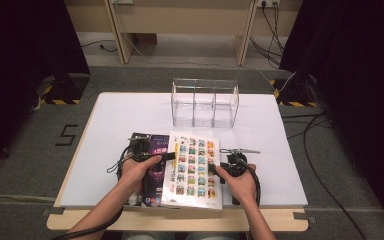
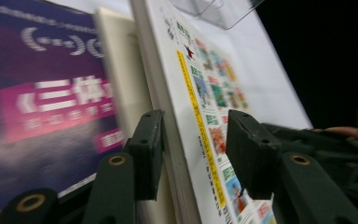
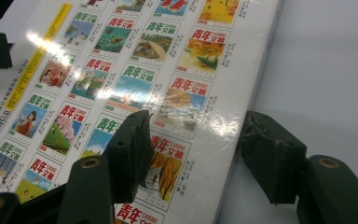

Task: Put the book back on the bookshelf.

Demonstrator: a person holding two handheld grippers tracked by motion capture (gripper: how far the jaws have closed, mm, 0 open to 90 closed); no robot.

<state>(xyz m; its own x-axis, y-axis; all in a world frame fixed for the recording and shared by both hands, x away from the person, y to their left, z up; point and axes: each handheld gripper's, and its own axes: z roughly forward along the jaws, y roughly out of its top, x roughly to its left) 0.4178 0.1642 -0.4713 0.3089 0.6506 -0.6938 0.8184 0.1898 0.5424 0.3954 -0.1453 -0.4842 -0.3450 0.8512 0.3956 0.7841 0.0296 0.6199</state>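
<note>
White book [image 1: 192, 170] with grid of small colour pictures on cover sits at near edge of table [image 1: 130, 112], just beside purple book [image 1: 156, 167]. Left gripper [image 1: 167, 156] straddles white book's left edge, jaws partly apart, contact unclear. Right gripper [image 1: 219, 167] straddles right edge, jaws wide, one pad off book. Clear plastic organiser [image 1: 205, 102] stands further back.

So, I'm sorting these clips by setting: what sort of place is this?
Probably a lab or recording studio, not a home: a bare white table on grey carpet, black curtains at both sides, and loose cables across the floor.
</note>
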